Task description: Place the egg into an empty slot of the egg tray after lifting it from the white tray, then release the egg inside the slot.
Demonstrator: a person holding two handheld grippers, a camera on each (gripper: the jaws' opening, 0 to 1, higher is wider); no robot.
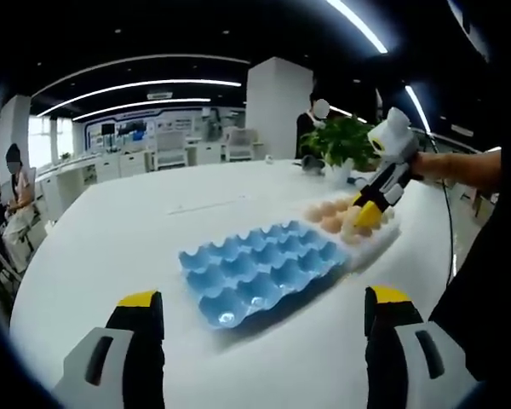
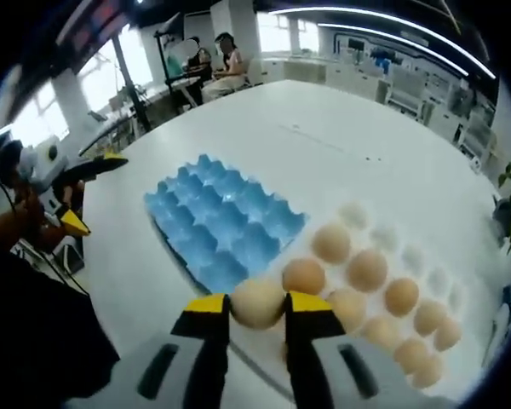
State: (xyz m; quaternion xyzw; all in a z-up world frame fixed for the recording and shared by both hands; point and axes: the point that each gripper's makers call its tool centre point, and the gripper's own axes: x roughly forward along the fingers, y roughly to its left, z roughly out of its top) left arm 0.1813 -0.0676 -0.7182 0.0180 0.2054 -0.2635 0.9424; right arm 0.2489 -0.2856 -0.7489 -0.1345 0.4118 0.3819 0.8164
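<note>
Room for moving is generous on the broad white surface [image 1: 136,247]: bare top stretches from the blue moulded egg tray [image 1: 264,271] out toward 9 and 12 o'clock in the left gripper view, up to the rounded far edge. In the right gripper view the blue tray's near edge lies just beside the white tray [image 2: 426,273] holding brown eggs, with the blue tray at 10 o'clock from the gripped egg and the white one at 3 o'clock. The blue tray's cups look empty. A green potted plant [image 1: 345,141] stands behind the white tray, near the surface's far edge.

The right gripper [image 2: 257,305] has its yellow-tipped jaws closed on a pale tan, smooth, matt egg [image 2: 257,302], held over the seam where the two trays meet. The egg looks nearly round from this angle, so which way its long axis points cannot be told.

The left gripper [image 1: 264,302] hangs above the surface short of the blue tray, jaws spread wide with nothing between them.
</note>
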